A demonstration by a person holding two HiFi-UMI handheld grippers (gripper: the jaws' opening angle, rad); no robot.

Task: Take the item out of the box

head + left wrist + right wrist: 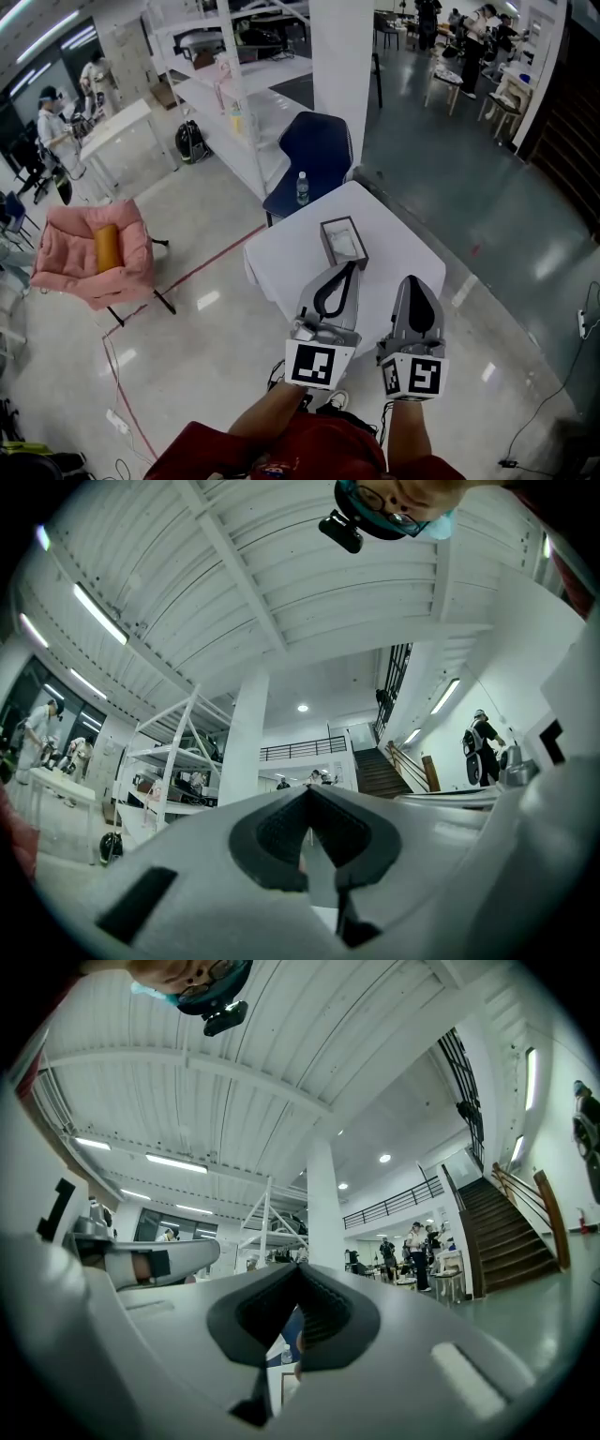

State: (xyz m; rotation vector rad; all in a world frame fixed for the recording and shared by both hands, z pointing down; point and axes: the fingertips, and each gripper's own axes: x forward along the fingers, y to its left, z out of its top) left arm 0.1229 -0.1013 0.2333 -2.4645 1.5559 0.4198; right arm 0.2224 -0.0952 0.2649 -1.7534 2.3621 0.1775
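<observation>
An open dark-rimmed box (pixel 342 242) with a pale inside lies on the small white table (pixel 394 234) in the head view. What it holds I cannot make out. My left gripper (pixel 351 266) hovers just short of the box's near end, its tips together and nothing between them. My right gripper (pixel 413 281) is beside it to the right, over the table's near part, also shut and empty. In the left gripper view the left gripper (pixel 307 791) points up at the hall. The right gripper (pixel 300 1267) shows the box (pixel 287 1387) low through its jaw opening.
A blue chair (pixel 314 155) with a water bottle (pixel 302 187) stands right behind the table, by a white pillar (pixel 342 56) and white shelving (pixel 234 84). A pink seat (pixel 94 248) is on the floor at the left. People work at tables far back.
</observation>
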